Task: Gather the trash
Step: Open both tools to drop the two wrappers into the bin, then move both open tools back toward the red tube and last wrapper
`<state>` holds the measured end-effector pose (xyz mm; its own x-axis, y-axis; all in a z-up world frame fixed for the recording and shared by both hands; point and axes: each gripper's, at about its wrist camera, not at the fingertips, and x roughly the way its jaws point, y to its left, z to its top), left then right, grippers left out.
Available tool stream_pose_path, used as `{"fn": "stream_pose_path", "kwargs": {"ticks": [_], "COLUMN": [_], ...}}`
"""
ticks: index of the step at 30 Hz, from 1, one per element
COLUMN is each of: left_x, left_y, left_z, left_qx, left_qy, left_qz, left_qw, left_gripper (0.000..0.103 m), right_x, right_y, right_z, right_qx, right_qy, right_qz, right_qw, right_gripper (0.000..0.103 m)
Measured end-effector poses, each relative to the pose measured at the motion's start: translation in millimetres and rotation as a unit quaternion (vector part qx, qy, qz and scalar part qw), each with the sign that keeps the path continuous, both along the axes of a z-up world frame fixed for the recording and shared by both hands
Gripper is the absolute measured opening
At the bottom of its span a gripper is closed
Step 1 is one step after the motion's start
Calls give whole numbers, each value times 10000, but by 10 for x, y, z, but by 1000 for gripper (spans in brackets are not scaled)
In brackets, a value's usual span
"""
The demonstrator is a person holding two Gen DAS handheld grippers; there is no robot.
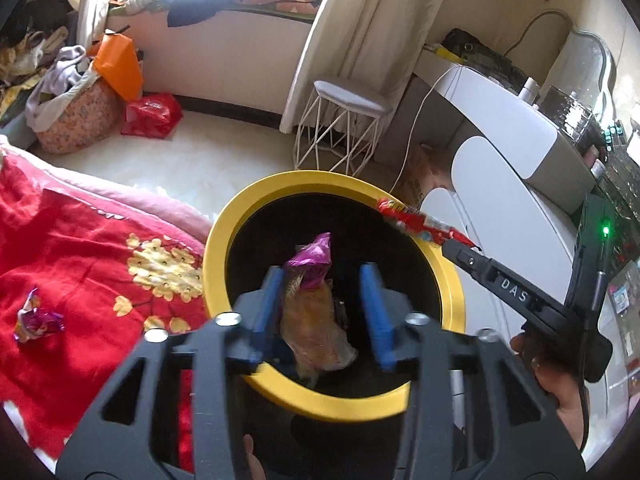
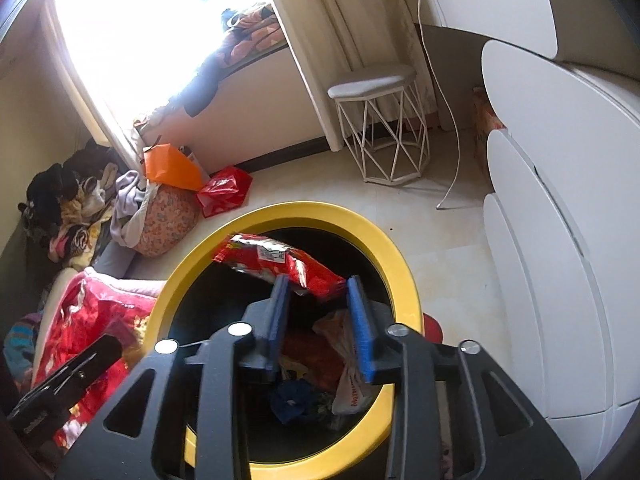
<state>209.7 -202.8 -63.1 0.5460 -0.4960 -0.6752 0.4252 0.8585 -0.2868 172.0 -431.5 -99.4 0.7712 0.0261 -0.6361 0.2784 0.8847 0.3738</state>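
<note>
— That bin (image 1: 216, 252)?
— Yellow rim, black inside. A purple wrapper (image 1: 314, 258) and a red packet (image 2: 280, 266) hang over it.
— The blanket (image 1: 80, 248)?
— Red, yellow flowers.

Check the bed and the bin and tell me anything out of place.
One crumpled purple candy wrapper lies loose on the red bedspread, outside the yellow-rimmed bin. The purple and red wrappers at the grippers are over the bin's mouth. Nothing looks spilled on the floor by the bin.
</note>
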Motion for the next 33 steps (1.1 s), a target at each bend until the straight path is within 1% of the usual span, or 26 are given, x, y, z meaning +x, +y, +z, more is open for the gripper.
{"fn": "stream_pose_path", "kwargs": {"ticks": [1,2,3,4,6,8,9,14,19,24,33], "left_x": [-6,-20,-35,-48,-70,-92,-104,-158,-204,-227,-271], "left_y": [4,2,24,50,106,173,204,395,608,793,1215], "left_z": [15,31,51,71,110,152,173,274,342,378,387], "left_qx": [-6,-2,14,9,11,28,35,90,93,84,40], "left_qy": [-39,-83,-148,-192,-271,-344,-386,-580,-686,-735,-769], "left_qz": [13,34,78,100,180,290,345,649,912,1119,1541], "left_qw": [10000,10000,9999,9998,9995,9990,9987,9962,9934,9910,9850], "left_gripper": [47,62,70,74,76,86,88,92,92,92,92], "right_x": [-1,-3,-4,-11,-20,-23,-25,-24,-31,-45,-62], "right_y": [-3,-5,-7,-5,13,64,92,243,461,701,1052], "right_z": [5,15,26,37,55,87,103,192,286,355,420], "right_qx": [9,6,6,18,19,-11,-28,-105,-170,-289,-396], "right_qy": [-17,-37,-58,-107,-169,-242,-273,-435,-585,-678,-740], "right_qz": [7,3,0,17,53,145,199,485,811,1173,1627], "right_qw": [10000,10000,10000,9999,9998,9996,9994,9978,9948,9904,9831], "right_gripper": [37,38,41,44,47,47,48,53,58,61,64]}}
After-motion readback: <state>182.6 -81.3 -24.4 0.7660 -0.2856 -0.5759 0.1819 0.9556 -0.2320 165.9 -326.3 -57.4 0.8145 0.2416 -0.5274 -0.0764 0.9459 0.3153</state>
